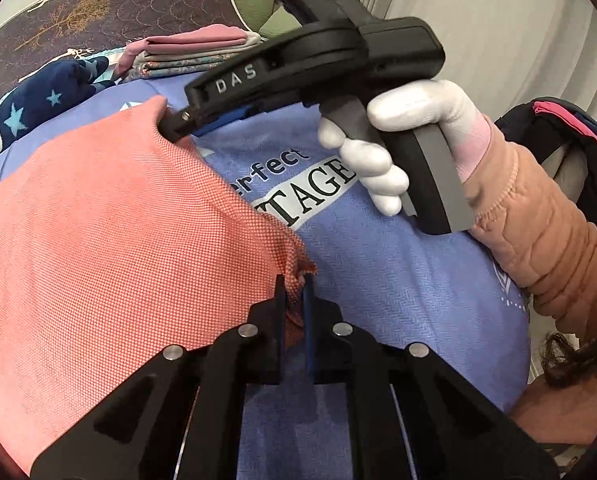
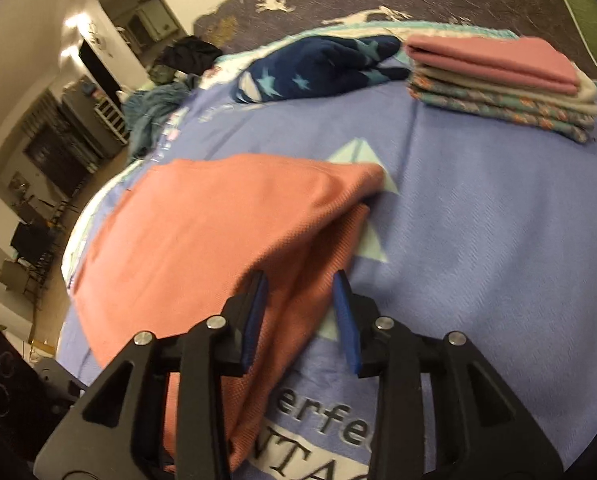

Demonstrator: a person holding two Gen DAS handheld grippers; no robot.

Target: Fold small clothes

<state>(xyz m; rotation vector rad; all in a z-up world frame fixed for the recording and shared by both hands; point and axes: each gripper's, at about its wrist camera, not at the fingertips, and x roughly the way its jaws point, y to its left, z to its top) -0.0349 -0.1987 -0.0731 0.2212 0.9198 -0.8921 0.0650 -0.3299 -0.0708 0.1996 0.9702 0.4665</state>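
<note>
While pinched, coral cloth (image 1: pixel 110 216) lies diagonal (corner-to-corner).

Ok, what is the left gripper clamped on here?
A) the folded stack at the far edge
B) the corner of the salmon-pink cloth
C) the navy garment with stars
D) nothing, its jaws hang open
B: in the left wrist view the left gripper has its jaws shut on a bunched corner of the salmon-pink cloth.

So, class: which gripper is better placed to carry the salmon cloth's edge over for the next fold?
Left. The left gripper is shut on the salmon cloth's corner, while the right gripper has open jaws.
</note>
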